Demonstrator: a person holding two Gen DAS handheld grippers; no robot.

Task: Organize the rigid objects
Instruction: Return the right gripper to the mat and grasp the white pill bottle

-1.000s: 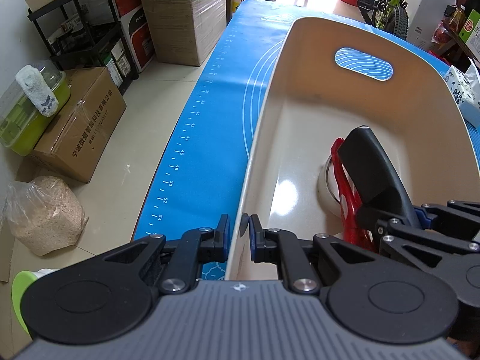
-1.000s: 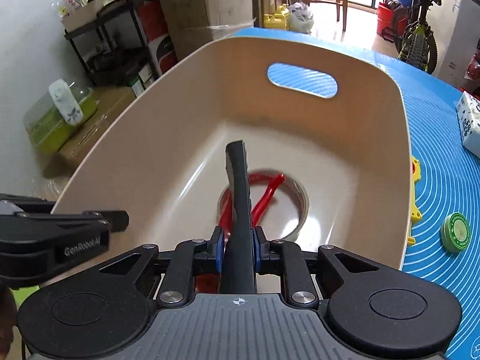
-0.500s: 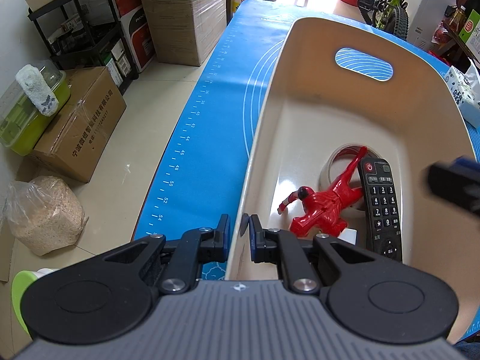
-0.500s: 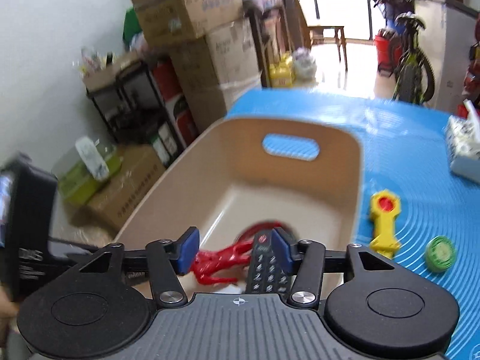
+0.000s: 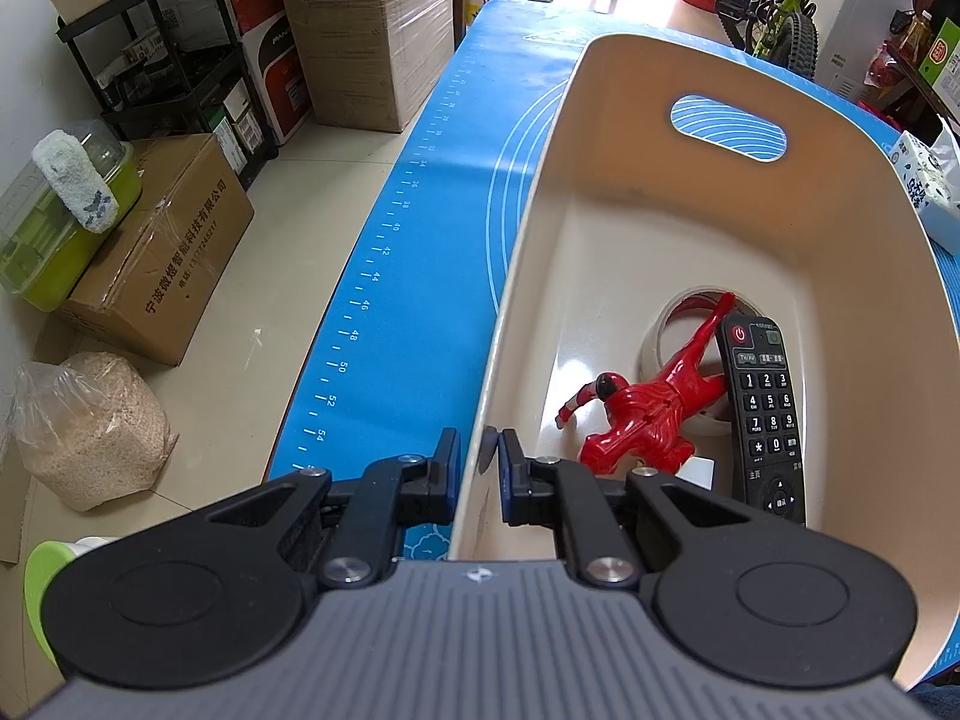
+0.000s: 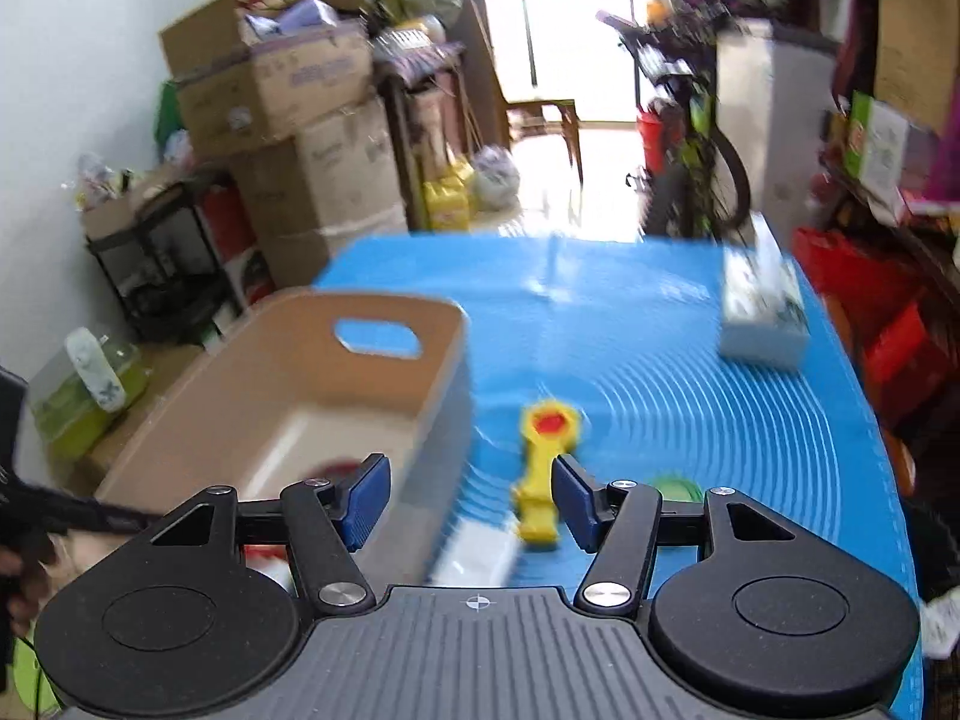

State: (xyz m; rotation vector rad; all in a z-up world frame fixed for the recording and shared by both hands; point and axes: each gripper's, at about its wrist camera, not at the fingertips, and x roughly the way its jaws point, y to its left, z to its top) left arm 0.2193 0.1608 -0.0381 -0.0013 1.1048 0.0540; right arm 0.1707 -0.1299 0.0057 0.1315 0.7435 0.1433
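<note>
While clamped, bin rim [image 5: 516, 276].

The storage bin [image 5: 840, 276] stands on the mat [image 5: 384, 276], near the mat's left edge. In the bin, the toy figure [image 5: 648, 414] lies partly on the tape roll [image 5: 678, 324], and the remote control [image 5: 765, 414] lies just right of the figure. Right of the bin, on the mat, lies a toy wrench [image 6: 543, 468]. The tissue pack [image 6: 762, 324] lies farther behind, to the right.
</note>
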